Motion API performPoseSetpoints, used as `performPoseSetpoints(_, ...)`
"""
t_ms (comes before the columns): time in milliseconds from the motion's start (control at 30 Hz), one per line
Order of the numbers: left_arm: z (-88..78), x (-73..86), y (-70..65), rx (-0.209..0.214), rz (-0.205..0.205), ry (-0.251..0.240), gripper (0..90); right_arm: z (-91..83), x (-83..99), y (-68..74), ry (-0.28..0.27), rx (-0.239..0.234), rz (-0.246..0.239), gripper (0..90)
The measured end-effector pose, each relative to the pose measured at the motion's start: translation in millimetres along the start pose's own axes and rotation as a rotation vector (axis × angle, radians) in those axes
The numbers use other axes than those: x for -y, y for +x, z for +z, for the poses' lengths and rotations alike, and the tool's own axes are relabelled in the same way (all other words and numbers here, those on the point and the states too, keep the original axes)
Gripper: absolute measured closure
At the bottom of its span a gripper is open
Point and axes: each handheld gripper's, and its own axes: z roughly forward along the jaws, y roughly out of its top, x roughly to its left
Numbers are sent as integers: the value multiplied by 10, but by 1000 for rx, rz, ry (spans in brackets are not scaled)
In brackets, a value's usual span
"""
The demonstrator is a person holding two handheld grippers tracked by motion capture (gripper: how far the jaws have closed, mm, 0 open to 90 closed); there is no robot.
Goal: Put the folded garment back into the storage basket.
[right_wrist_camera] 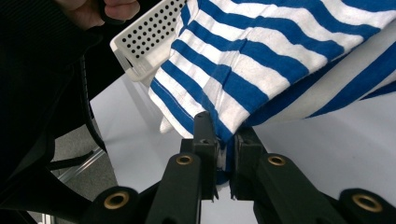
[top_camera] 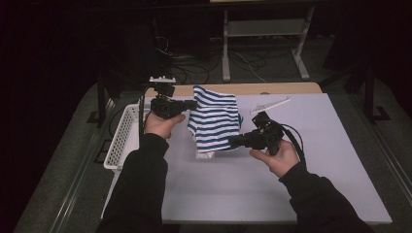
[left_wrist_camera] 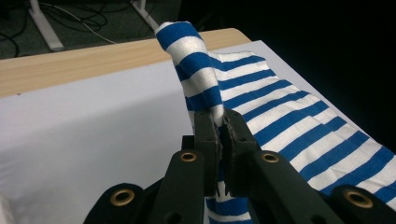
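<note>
Dim lab, floor cables (top_camera: pixel 194 65), table frames (top_camera: pixel 265 43)

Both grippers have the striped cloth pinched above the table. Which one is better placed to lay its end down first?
Probably the right. The right gripper holds the striped cloth at its lower, nearer edge, close to the white table. The left gripper grips the higher, far corner, so its end hangs farther from the surface.

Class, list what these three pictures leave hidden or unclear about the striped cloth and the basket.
- Cloth: what garment it is, high view; it hangs bunched.
- Cloth's pinched edges: both gripper views, inside the shut tongs.
- Basket contents: high view, too dark; a sleeve covers part.
</note>
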Motion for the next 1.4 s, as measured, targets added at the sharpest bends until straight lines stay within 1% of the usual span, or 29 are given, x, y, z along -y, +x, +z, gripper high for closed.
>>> performPoseSetpoints(133,-78,-35,13,-10,-5,-9,847,19,-82,59,-5,-4,-11,819)
performPoseSetpoints(167,-100,-45,22,-11,3,-11,847,19,-82,59,-5,-4,-11,819)
performPoseSetpoints(233,-154,-68,26,-18,-1,-18,847,32,-129,89,-6,-10,-18,819)
performPoseSetpoints(333,-190,-81,38,-23,7,-18,847,50,-168,120,-8,-9,-25,819)
performPoseSetpoints(367,-205,-85,38,-27,1,-19,847,50,-168,120,-8,-9,-25,819)
performPoseSetpoints(400,-240,-97,52,-31,5,-22,847,63,-195,141,-8,-10,-30,819)
performPoseSetpoints(433,-240,-97,52,-31,5,-22,847,68,-210,150,-8,-12,-35,819)
performPoseSetpoints(567,-316,-123,72,-39,3,-33,847,83,-255,183,-9,-16,-38,819)
performPoseSetpoints(600,-336,-131,82,-42,9,-32,847,88,-270,191,-10,-18,-41,819)
performPoseSetpoints(633,-374,-145,93,-46,6,-36,847,103,-299,213,-16,-21,-36,819)
performPoseSetpoints(700,-391,-150,98,-47,2,-41,847,108,-312,221,-14,-23,-37,819)
performPoseSetpoints(733,-410,-156,106,-48,3,-42,847,124,-338,236,-17,-24,-47,819)
performPoseSetpoints(900,-489,-185,140,-56,-3,-49,847,152,-391,279,-23,-30,-50,819)
performPoseSetpoints(1200,-650,-211,210,-87,4,-58,848,243,-513,378,-27,-44,-60,819)
performPoseSetpoints(1267,-690,-212,230,-94,-1,-60,848,287,-555,414,-24,-48,-69,819)
performPoseSetpoints(1300,-735,-210,252,-101,-1,-64,848,300,-568,427,-25,-49,-68,819)
performPoseSetpoints(1400,-779,-209,273,-108,-4,-66,848,330,-589,443,-30,-56,-68,819)
